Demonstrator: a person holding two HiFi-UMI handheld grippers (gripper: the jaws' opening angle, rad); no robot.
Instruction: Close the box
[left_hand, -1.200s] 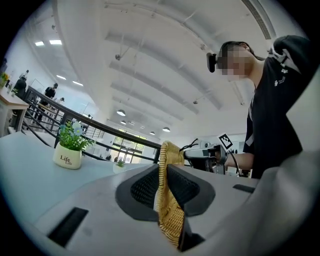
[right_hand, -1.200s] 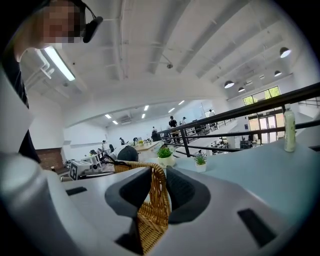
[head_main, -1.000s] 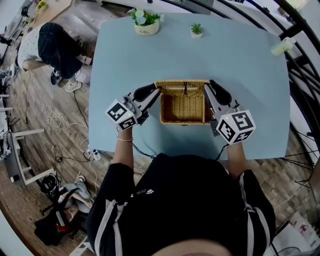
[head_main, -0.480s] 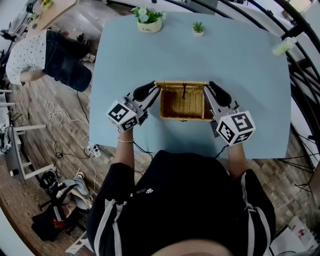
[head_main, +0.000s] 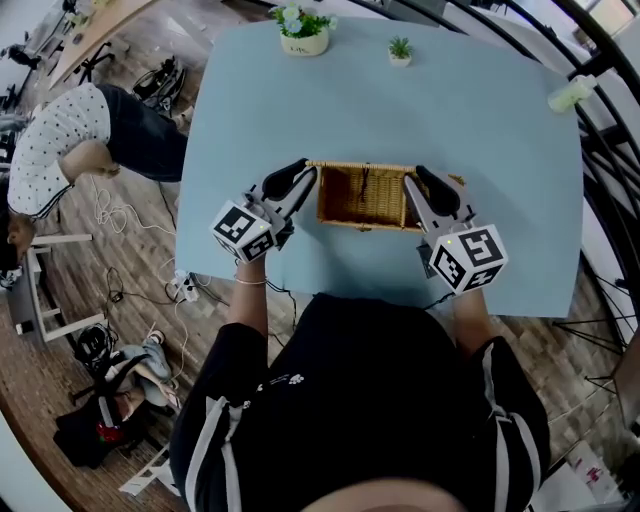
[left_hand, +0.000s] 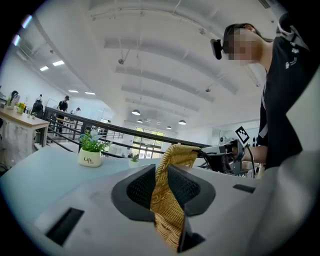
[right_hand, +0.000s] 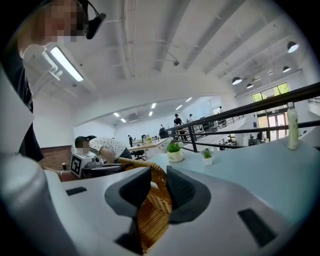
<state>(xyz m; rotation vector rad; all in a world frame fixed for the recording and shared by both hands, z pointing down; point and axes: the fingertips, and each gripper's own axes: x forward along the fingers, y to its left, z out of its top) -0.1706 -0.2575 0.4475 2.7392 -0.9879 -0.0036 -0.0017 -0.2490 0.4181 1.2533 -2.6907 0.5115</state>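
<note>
The dark jaws of the left gripper (left_hand: 161, 176) and the right gripper (right_hand: 158, 186) hide the lower part of the panel they pinch on the woven tan wicker box (left_hand: 172, 155), so we cannot tell lid from wall. The pale green bottle (head_main: 570, 93) at a corner of the light blue tabletop (head_main: 480, 130) is too blurred to read. The head view's left edge cuts off a person in a dotted white shirt (head_main: 50, 150).

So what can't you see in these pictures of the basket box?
- Inside of wicker box: head view, lid partly over it.
- Box body: both gripper views, left tool and right tool block it.
- Label on bottle: head view, too small.
</note>
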